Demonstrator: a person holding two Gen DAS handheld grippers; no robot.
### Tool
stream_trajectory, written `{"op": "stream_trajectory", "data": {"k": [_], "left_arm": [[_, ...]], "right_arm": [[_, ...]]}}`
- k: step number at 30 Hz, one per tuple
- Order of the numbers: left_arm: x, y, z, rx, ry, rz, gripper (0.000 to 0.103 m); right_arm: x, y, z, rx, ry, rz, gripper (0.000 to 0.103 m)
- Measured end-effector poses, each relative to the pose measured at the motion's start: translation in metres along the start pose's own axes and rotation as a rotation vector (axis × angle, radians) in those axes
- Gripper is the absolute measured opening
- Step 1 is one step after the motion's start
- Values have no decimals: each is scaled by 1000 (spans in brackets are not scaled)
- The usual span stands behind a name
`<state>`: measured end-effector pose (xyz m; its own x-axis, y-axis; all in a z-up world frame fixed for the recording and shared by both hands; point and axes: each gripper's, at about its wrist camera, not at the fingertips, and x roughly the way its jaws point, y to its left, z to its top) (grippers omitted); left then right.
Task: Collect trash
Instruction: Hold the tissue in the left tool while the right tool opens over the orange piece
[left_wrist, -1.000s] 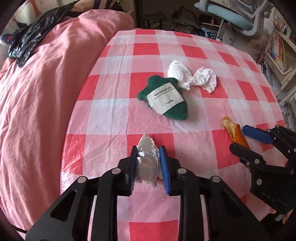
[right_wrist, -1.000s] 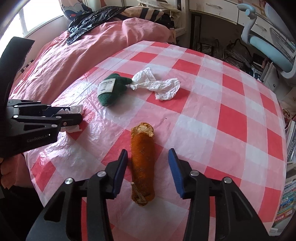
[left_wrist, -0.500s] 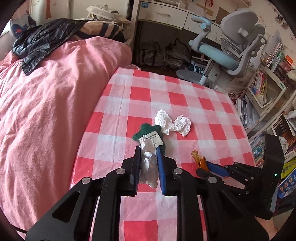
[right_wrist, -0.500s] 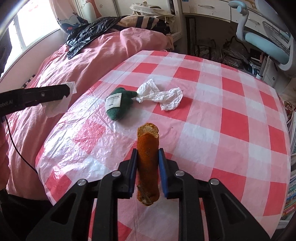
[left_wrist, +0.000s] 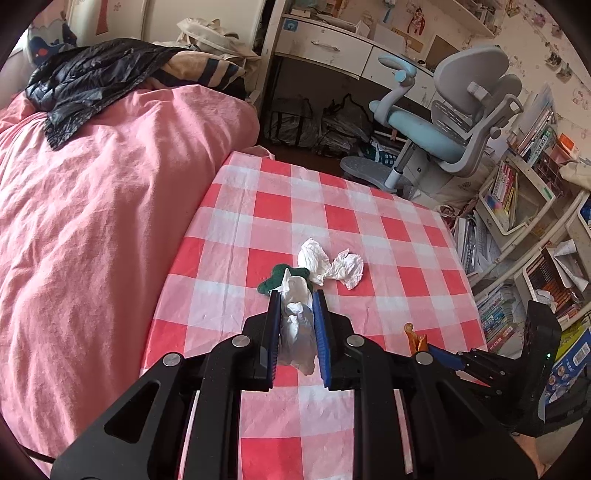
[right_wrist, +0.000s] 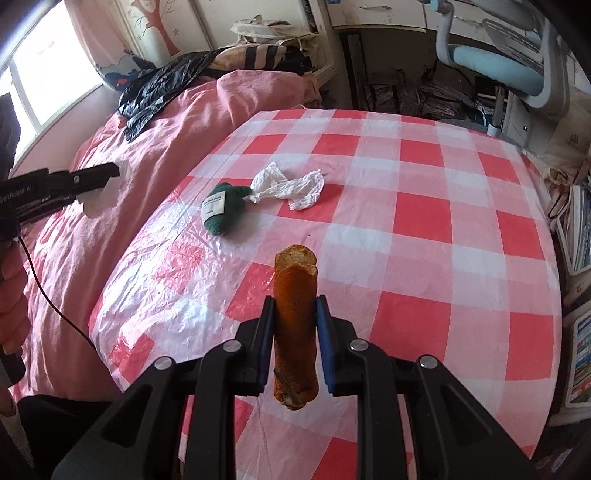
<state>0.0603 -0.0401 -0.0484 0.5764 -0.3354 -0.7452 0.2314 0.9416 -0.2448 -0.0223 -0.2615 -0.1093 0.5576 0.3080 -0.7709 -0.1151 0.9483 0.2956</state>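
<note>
checked table (right_wrist: 424, 236) with tissue (right_wrist: 291, 186), green pouch (right_wrist: 221, 206)

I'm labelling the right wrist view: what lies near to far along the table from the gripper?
Right gripper → orange food stick → green sponge → crumpled white tissue → pink bedding.

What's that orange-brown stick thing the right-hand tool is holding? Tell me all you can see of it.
The orange-brown, roll-shaped piece of food looks like a fried or baked stick with a rough crust. Its far end is broken or bitten, showing a paler, crumbly inside; the near end looks ragged. It lies lengthwise between the jaws of the right gripper, whose blue pads press its sides, and appears lifted above the red-and-white checked tablecloth. Nothing else touches it.
</note>
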Motion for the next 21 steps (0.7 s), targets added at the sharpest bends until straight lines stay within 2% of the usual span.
{"op": "stream_trajectory", "data": {"k": [9,21], "left_arm": [[-4,3,-1,-8,-11,3,17],[11,-3,-5,10,20,29,17]], "right_arm": [[-1,16,6,-27,-44,21,23],[10,20,7,-113,-38,-70,27]]}}
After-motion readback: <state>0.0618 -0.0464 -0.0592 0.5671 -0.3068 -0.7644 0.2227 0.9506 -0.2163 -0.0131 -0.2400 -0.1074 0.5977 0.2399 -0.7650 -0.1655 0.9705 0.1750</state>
